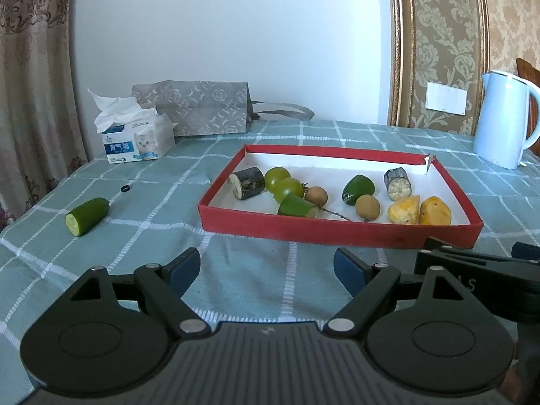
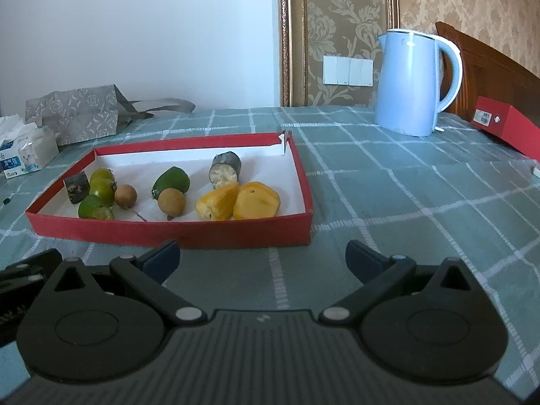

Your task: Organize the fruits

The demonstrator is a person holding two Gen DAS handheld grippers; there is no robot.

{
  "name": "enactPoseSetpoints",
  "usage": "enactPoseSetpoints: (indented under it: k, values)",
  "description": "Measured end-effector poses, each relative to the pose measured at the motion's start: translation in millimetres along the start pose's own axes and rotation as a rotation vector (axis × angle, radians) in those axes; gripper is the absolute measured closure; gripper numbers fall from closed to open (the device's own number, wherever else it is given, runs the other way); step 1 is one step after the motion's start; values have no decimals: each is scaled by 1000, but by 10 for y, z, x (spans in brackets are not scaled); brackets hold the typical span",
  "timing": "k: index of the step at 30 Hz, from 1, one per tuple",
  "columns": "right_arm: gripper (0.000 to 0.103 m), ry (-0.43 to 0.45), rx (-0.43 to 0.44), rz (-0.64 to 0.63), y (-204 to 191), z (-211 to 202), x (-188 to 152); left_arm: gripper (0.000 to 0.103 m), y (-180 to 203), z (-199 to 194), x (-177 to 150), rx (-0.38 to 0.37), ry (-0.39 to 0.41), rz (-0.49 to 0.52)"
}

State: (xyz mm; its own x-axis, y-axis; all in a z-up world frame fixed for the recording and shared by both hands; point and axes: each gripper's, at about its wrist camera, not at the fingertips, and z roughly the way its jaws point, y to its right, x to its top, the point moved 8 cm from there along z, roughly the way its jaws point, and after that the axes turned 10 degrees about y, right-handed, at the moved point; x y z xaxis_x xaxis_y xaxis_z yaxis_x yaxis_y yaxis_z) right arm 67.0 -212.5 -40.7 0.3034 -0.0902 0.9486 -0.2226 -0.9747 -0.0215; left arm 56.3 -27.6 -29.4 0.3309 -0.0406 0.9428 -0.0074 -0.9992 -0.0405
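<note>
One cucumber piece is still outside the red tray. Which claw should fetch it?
Probably the left claw: open, empty, with the cucumber piece in its view, left of the red tray. The right view misses it.

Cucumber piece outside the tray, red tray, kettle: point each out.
Cucumber piece (image 1: 88, 215), left wrist view, its green skin.
Red tray (image 1: 337, 230), left wrist view, near wall.
Kettle (image 2: 410, 87), right wrist view, middle of its body.

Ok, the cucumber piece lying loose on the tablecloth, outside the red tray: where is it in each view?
Left wrist: the loose cucumber piece lies at left on the tablecloth, well left of the red tray, cut end toward the camera.
Right wrist: not in it; the picture ends just left of the red tray.
Shared landmark: the blue kettle, behind the tray's right end.
</note>
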Motion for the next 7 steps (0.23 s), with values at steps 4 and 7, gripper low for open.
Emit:
enactPoseSetpoints:
  k: [4, 7]
  values:
    - [0, 1, -1, -22, -68, -4, -10, 16, -22, 12, -6, 11, 5, 0]
    - [0, 1, -1, -35, -98, -7, -14, 16, -49, 22, -12, 12, 4, -10]
